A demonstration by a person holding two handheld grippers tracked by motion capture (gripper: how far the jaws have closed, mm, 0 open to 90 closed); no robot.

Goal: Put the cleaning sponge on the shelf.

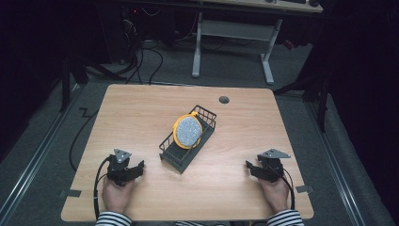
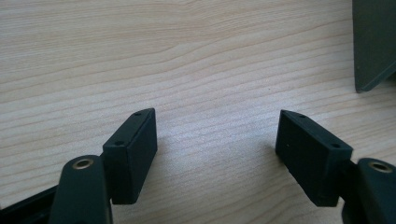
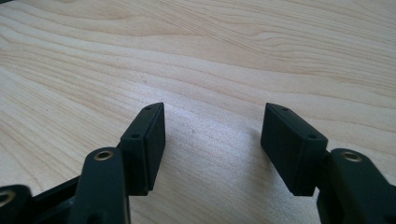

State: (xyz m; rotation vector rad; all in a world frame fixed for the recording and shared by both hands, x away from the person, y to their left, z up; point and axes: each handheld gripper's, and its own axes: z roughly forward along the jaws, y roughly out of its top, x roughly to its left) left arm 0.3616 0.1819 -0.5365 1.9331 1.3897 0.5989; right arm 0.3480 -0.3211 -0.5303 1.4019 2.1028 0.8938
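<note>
A black wire rack (image 1: 188,141) stands slantwise in the middle of the wooden table (image 1: 141,113). A round plate (image 1: 188,131) with a yellow rim and speckled grey face stands on edge in it. My left gripper (image 1: 140,166) rests on the table near the front left, held by a hand, and its jaws stand open over bare wood (image 2: 217,135). A corner of the rack (image 2: 373,46) shows at the upper right of the left gripper view. My right gripper (image 1: 248,165) lies near the front right, its jaws open with nothing between them (image 3: 212,126).
A round cable hole (image 1: 224,100) sits near the table's far edge. Behind the table stands a white desk frame (image 1: 233,37) among floor cables. Striped sleeves come in at the bottom edge.
</note>
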